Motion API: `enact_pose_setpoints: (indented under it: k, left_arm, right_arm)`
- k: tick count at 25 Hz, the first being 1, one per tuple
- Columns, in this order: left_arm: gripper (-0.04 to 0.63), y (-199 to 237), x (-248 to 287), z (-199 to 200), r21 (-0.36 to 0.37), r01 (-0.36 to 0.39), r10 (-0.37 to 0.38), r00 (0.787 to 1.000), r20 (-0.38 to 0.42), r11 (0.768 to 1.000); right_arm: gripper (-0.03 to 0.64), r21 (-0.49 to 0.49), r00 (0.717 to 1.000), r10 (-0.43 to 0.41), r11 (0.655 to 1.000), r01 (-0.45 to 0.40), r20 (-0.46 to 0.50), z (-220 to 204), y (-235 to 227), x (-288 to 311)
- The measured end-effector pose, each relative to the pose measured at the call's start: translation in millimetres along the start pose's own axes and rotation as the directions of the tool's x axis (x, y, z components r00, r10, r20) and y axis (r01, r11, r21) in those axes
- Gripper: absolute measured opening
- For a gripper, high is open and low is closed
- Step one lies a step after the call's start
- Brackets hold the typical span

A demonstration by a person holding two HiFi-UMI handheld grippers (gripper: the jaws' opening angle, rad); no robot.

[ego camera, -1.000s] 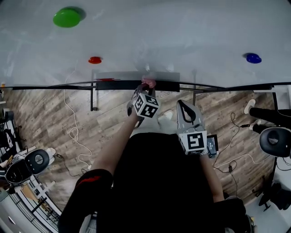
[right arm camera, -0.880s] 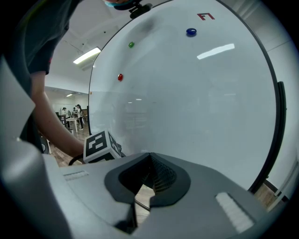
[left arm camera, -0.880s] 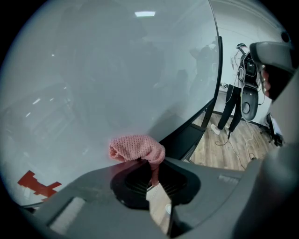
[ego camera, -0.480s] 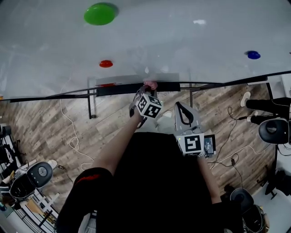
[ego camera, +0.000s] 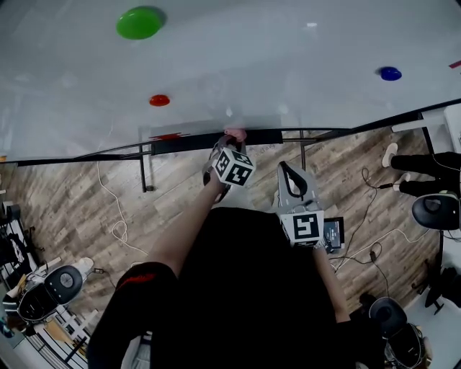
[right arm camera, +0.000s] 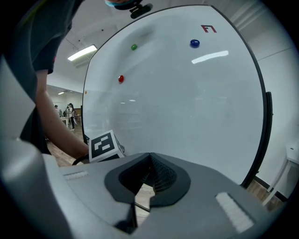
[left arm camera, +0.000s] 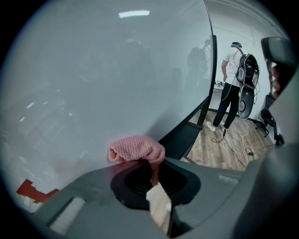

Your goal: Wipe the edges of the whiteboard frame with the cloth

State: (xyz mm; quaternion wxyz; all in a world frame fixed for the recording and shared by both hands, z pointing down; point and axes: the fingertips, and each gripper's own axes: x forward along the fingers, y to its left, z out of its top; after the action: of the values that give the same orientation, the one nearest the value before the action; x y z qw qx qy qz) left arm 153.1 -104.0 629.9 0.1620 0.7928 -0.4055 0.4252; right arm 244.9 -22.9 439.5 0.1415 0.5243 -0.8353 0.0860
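Head view – board: the whiteboard (ego camera: 274, 65) fills the upper part, and its black frame (ego camera: 86, 156) is seen as a dark line along the lower edge.
Head view – magnets: a green magnet (ego camera: 139, 22) is set toward the board's upper left, a red magnet (ego camera: 159, 100) lower down near the lower edge, and a blue magnet (ego camera: 390, 73) toward the right edge.
Head view – left gripper: the left gripper (ego camera: 231, 140) is held up to the lower edge, at the dark tray (ego camera: 187, 141) fixed there.
Head view – cloth: a pink cloth (ego camera: 235, 133) is seen at that gripper's tip, against the lower edge.
Head view – right gripper: the right gripper (ego camera: 287, 167) is held back from the board, over the wooden floor (ego camera: 65, 202), beside the left one.
Head view – floor: a white cable (ego camera: 115, 216) is trailed across it.
Left gripper view – jaws: they are clamped together on the cloth, which is bunched above them.
Left gripper view – cloth position: it is pressed to the board's face, just beside the tray at the lower edge.
Left gripper view – background: a person (left arm camera: 232, 88) is seen standing beyond the board's side edge.
Right gripper view – jaws: the tips are closed on each other, and nothing is held.
Right gripper view – board: the whole face is seen ahead with the three magnets; the left gripper's marker cube (right arm camera: 103, 145) is seen near the lower edge.
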Motion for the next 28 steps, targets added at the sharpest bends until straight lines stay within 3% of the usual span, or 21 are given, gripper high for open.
enact_pose_setpoints:
  k: [13,28]
  left_arm:
    - [0.034,-1,1,5,-0.083,-0.104,0.100,0.994,-0.049,0.991]
    - [0.035,-9,11,12,-0.150,-0.132,0.121,0.990,-0.079,0.980]
  right_arm:
    - [0.003,0.010,0.998,0.062,0.998,-0.062,-0.025,-8,-65,-16]
    - [0.002,-0.009,0.994,0.096,0.995,-0.096,-0.045,-16,-103,-16]
